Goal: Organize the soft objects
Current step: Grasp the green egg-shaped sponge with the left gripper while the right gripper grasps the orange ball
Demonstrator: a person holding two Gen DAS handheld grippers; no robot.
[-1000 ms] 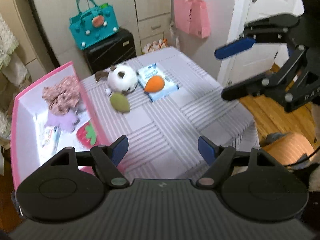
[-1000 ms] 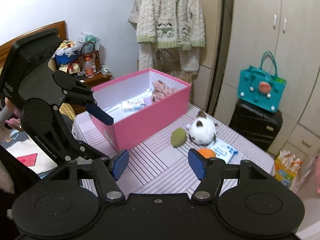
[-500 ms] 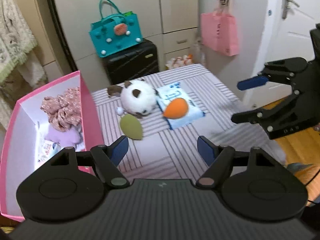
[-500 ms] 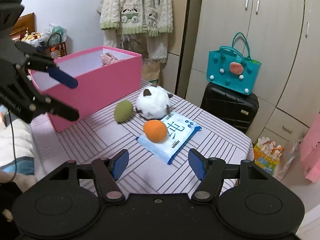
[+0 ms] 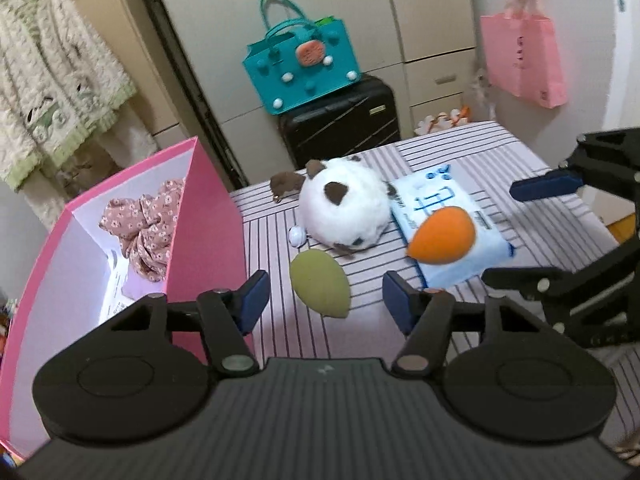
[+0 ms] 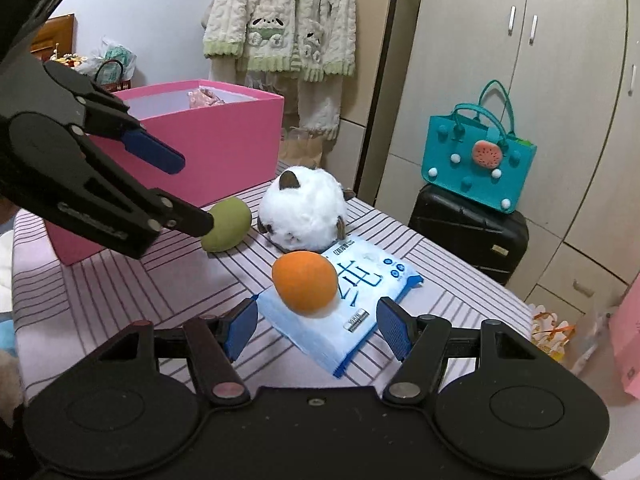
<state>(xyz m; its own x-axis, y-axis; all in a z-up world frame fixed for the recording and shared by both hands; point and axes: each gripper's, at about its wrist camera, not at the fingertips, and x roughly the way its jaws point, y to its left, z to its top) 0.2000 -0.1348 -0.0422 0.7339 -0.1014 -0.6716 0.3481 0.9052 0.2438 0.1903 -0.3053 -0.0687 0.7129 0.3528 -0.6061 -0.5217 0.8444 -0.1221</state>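
Observation:
A green egg-shaped sponge (image 5: 319,288) lies on the striped table (image 5: 500,148), just ahead of my open, empty left gripper (image 5: 325,301). A white plush ball (image 5: 344,210) sits behind it. An orange sponge (image 5: 442,239) rests on a blue wipes pack (image 5: 452,216). My right gripper (image 6: 316,325) is open and empty, close in front of the orange sponge (image 6: 305,282). It also shows at the right of the left wrist view (image 5: 516,236). The pink box (image 5: 208,216) at left holds a floral cloth (image 5: 148,216). The left gripper (image 6: 192,192) reaches toward the green sponge (image 6: 228,224).
A teal bag (image 5: 302,68) stands on a black suitcase (image 5: 344,120) behind the table. A pink bag (image 5: 524,56) hangs at right. A knit cardigan (image 6: 280,16) hangs behind the box (image 6: 216,140). The plush (image 6: 302,208) sits between the sponges.
Both grippers have moved down and forward toward the table. The left now faces the green sponge closely; the right now faces the orange sponge. Both stay open.

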